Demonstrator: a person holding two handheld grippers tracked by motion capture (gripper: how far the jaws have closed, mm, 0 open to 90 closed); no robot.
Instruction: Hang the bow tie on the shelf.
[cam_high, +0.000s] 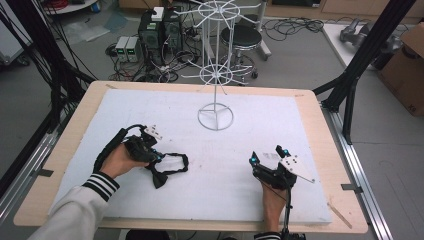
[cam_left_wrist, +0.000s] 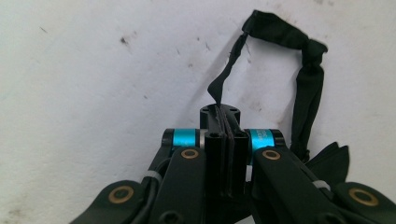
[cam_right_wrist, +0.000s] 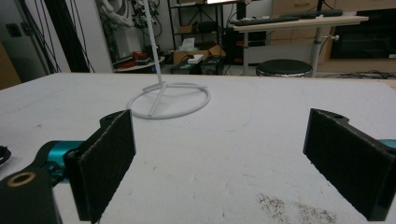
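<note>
High view showed the right gripper nearest, low on the white mat, jaws spread wide with nothing between them. Left of it, the left gripper had its jaws pinched on a black strap lying looped on the mat. Farther back stood a white wire rack.

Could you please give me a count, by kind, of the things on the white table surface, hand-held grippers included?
Hand-held gripper: 2, left and right
Black bow tie: 1
White wire rack: 1
Total: 4
</note>
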